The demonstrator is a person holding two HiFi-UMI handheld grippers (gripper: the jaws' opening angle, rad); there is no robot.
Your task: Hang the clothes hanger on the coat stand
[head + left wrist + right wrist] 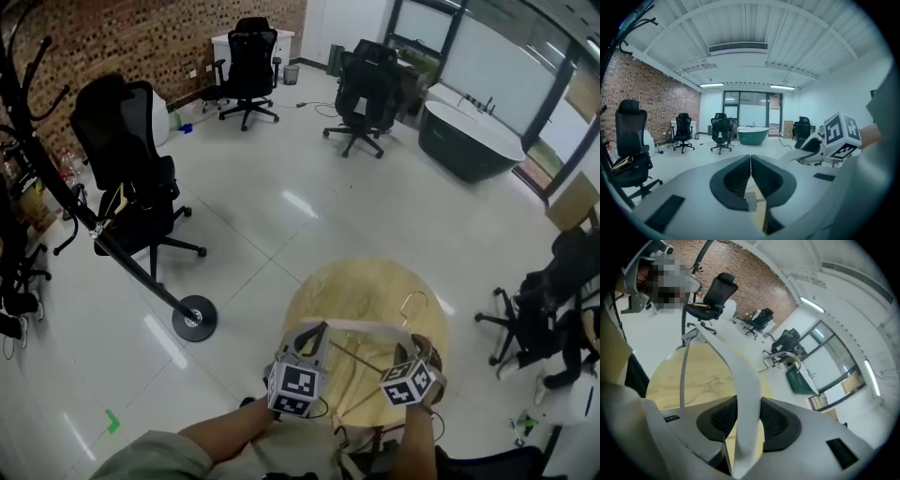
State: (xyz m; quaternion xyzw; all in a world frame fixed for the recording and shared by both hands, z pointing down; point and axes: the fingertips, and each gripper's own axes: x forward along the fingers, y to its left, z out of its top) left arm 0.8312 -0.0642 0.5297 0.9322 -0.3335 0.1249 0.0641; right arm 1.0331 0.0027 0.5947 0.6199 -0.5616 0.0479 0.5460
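A white clothes hanger [361,326] with a metal hook [413,302] hangs a little above the round wooden table [366,281]. My right gripper [421,347] is shut on one white arm of the hanger [740,376], which runs up between the jaws. The hook [787,357] and the hanger's thin lower bar [683,373] show beyond them. My left gripper [312,336] sits at the hanger's other end. In its own view the left gripper [750,161] has its jaws closed together with nothing seen between them, and the hanger [790,156] lies just to the right. The black coat stand [122,253] leans at the left.
The coat stand's round base [194,319] rests on the shiny white floor left of the table. Black office chairs [131,159] stand around the room, one right beside the stand. A dark green bathtub [469,141] is at the back right. A brick wall [141,37] runs along the left.
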